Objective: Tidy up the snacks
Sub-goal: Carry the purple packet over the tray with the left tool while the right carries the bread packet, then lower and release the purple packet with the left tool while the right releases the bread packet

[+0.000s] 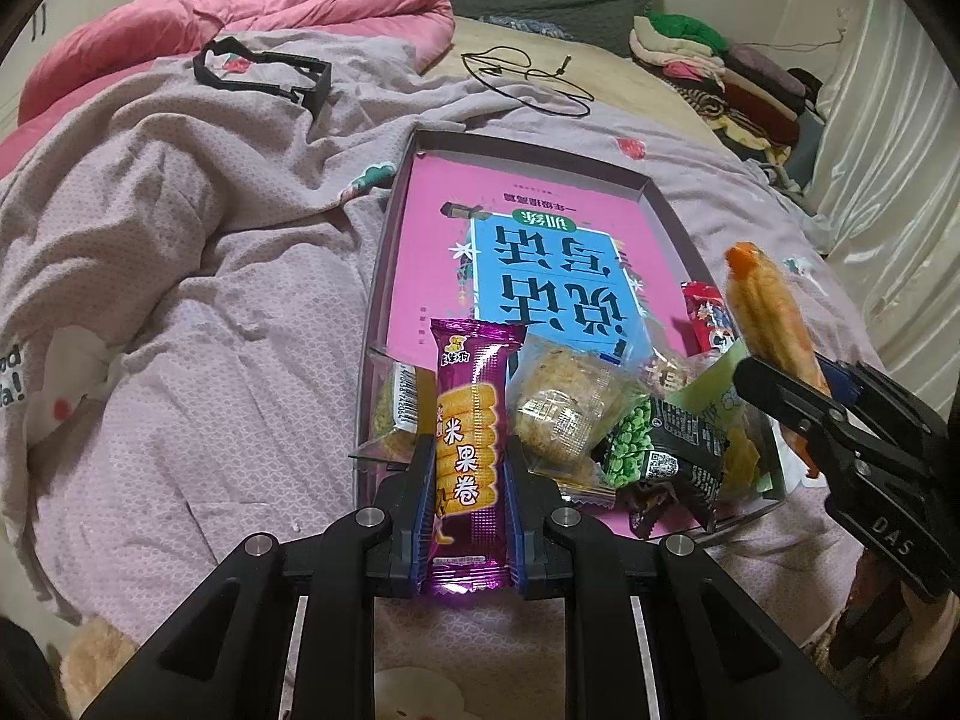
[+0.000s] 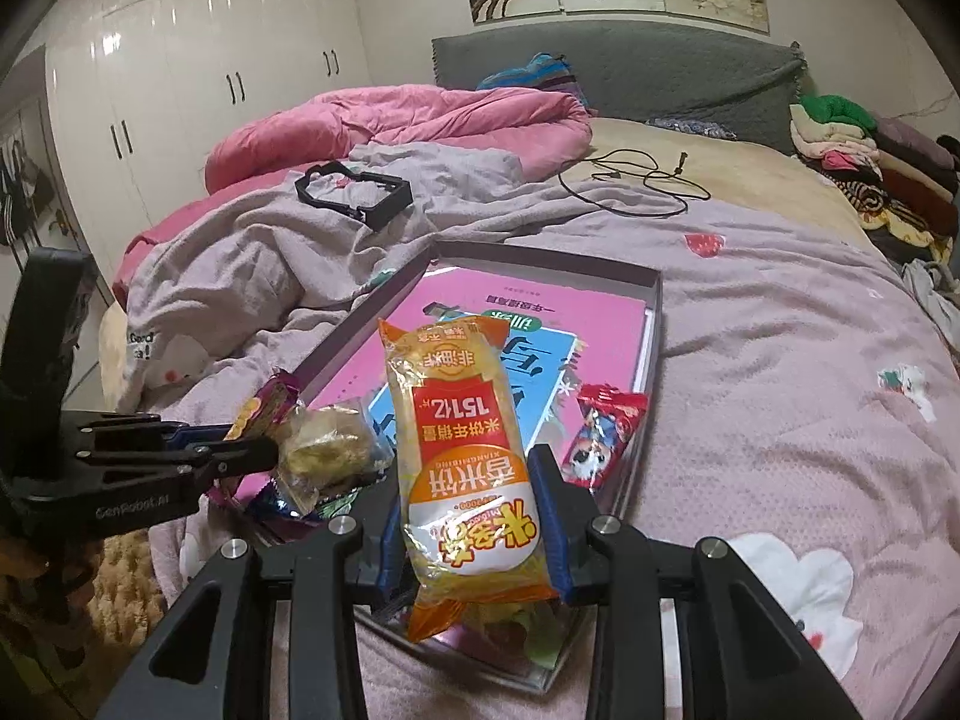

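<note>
Purple snack [image 1: 470, 456] clamped between left jaws; orange snack [image 2: 474, 468] apparently between right jaws.

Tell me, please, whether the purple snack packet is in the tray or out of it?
Out: the purple snack packet is clamped in the left gripper, jaws shut on it, above the tray's near edge.

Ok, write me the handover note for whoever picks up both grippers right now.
Left gripper: shut on the purple rice roll packet, held above the near end of the tray.
Right gripper: shut on the orange rice cracker pack, also above the tray.
Tray, on the bed: a pink-and-blue book lies flat in it; clear-wrapped cakes, a green pea packet and a red packet sit piled at its near end.
Done: two snacks picked up.
Left: place both, sort the pile.
</note>
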Motion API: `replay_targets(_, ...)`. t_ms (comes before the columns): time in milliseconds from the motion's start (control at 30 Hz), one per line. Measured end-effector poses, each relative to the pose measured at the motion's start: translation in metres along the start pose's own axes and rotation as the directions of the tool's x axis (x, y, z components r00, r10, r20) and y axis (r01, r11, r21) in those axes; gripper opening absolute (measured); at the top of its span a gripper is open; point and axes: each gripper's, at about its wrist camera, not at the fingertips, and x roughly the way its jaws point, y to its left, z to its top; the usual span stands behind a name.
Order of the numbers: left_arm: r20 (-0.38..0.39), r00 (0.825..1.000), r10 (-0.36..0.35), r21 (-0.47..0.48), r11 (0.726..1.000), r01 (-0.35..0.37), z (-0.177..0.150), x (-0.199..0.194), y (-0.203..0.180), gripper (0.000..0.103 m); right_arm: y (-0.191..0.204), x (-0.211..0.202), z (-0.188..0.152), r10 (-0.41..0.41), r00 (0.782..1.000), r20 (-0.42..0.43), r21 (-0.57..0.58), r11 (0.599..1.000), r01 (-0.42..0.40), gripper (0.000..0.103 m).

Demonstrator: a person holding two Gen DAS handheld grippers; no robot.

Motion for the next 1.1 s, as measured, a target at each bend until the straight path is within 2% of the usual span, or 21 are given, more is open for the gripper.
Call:
replay_targets(467, 0.000, 1.000, 0.000, 0.000, 1.000, 0.000, 0.000, 0.001, 0.000, 0.020, 0.004, 0.024, -0.006, -0.018, 0.997, -0.074, -0.034, 0.999, 0.016, 0.038)
replay_targets(1100, -0.007, 1.000, 0.004, 0.002, 1.000, -0.004, 0.000, 0.002, -0.001, 0.020, 0.003, 0.018, -0.013, -0.014, 0.998, -0.059, -0.019, 1.000, 0.013, 0.038)
